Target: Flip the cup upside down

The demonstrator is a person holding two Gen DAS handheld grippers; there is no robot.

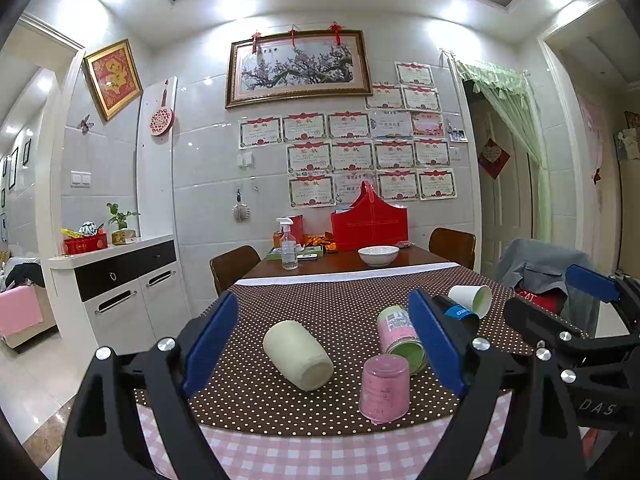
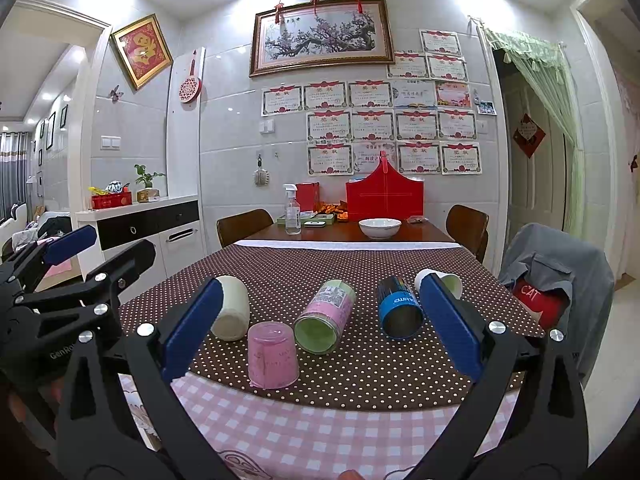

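The cream cup (image 1: 298, 354) lies on its side on the dotted cloth (image 1: 320, 304) of the desk, and it looks like the nearest one left for you to turn over. Its long axis runs away from you and a little to the left, one flat end facing you at the near right; whether that end is the mouth or the base cannot be told from here. It sits between the blue pads of your left tongs (image 1: 322, 342), which are spread wide and hold nothing, so the left hand is clearly the nearer one. Your right tongs (image 2: 320, 324) are also wide and empty; from their camera the same cup is half hidden behind the left pad. Just right of the cream cup stands a pink cup (image 1: 385, 389) that already rests upside down. Behind it lie a pink-and-green cup (image 1: 400, 336), a dark cup with a blue band (image 2: 400, 307) and a white paper cup (image 1: 472, 299), all on their sides, mouths toward you. For the cream cup, you would probably need to close the left pads across its rounded sides, at right angles to its axis, then tip it onto its open end. Watch the pink cup: it is near enough that a wide swing could knock it.
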